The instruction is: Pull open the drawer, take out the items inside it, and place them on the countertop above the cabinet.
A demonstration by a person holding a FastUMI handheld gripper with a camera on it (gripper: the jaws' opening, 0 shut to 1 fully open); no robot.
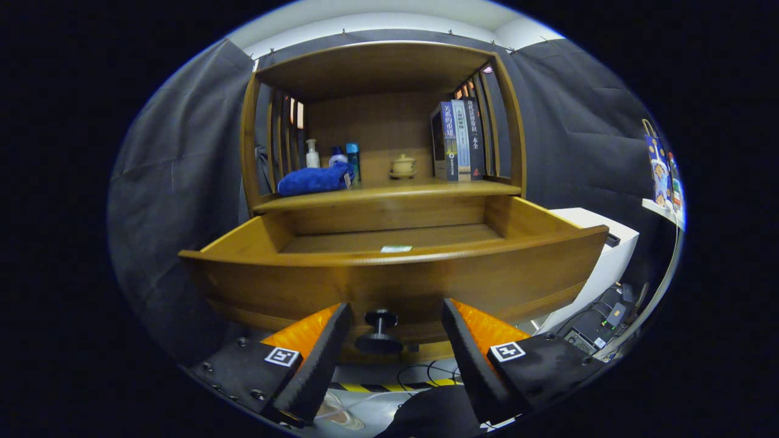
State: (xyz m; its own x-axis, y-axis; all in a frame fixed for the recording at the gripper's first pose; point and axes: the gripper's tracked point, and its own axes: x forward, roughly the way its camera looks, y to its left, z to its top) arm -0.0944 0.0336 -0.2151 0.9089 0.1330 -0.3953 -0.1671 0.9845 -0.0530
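Just apart, tool (395, 331) flanks drawer (389, 274) knob (380, 331).

Three bottles (333, 157), three books (457, 140), one blue cloth (313, 180), one teacup (403, 165).

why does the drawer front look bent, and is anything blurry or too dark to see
Gripper view: fisheye distortion bows the drawer front; it is sharp, like the knob between the open gripper fingers. The countertop with blue cloth is evenly lit; the floor below the fingers is dim.
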